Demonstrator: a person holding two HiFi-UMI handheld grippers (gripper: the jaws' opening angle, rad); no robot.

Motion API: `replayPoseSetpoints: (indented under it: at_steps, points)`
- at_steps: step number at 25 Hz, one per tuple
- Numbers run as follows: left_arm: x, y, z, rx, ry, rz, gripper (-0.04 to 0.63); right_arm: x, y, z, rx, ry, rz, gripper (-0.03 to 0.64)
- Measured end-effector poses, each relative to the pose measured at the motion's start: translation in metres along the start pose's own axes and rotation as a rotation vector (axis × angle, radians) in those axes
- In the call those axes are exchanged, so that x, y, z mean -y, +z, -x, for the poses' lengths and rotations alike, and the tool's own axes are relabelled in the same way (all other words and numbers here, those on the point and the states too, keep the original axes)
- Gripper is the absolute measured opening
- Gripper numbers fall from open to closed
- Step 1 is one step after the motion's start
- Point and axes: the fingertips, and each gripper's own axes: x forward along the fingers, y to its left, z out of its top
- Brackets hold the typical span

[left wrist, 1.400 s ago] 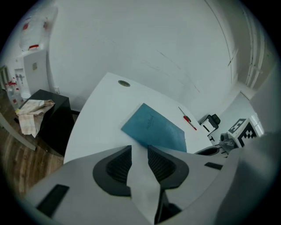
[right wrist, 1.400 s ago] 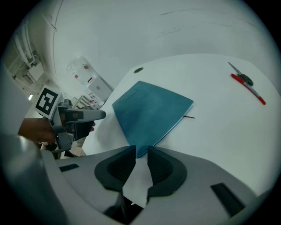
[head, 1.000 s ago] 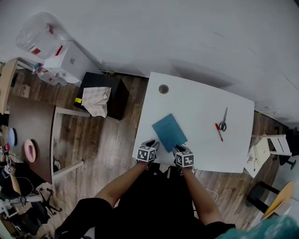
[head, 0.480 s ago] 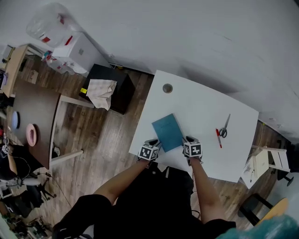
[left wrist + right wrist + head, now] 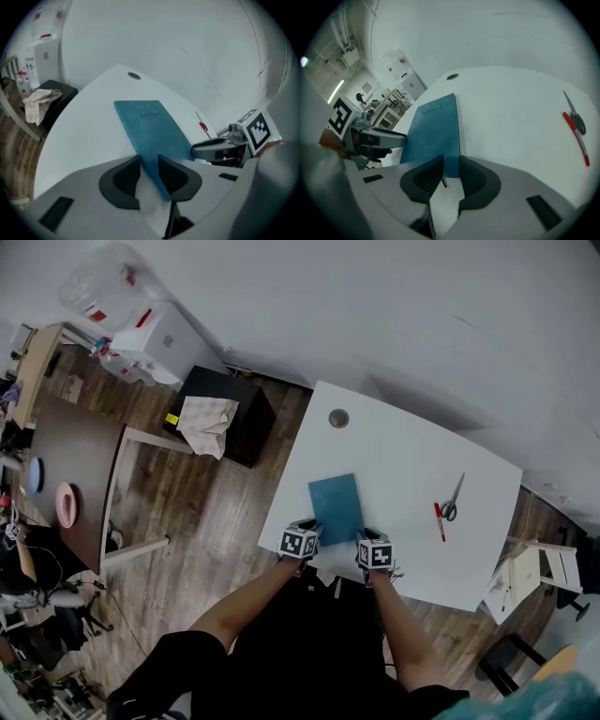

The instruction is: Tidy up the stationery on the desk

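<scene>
A teal notebook lies flat near the front edge of the white desk. My left gripper is shut on its near left corner, and the cover runs between the jaws of the left gripper. My right gripper is shut on the near right corner; in its own view the notebook sits in the right gripper. A red pen and scissors lie to the right, apart from both grippers.
A round cable hole is at the desk's far left. A black cabinet with a cloth on it stands left of the desk. A brown table is farther left, a white stool at the right.
The notebook has turned from slanted to nearly square with the desk's front edge. My right gripper drew back toward the edge with it. Pen and scissors stayed put.
</scene>
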Motion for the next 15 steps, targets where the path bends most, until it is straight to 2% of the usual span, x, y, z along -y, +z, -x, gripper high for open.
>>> replayPoseSetpoints:
  at_steps: [6,9,15]
  points:
    - [-0.026,0.016,0.001,-0.013,0.006,-0.034,0.109,-0.029,-0.006,-0.007,-0.010,0.049,-0.122,0.109]
    - [-0.033,0.030,0.006,-0.020,0.000,-0.081,0.109,-0.040,-0.007,-0.011,0.009,0.057,-0.179,0.109]
    - [-0.044,0.049,0.005,-0.052,-0.035,-0.122,0.109,-0.042,0.009,-0.022,0.050,0.019,-0.227,0.109]
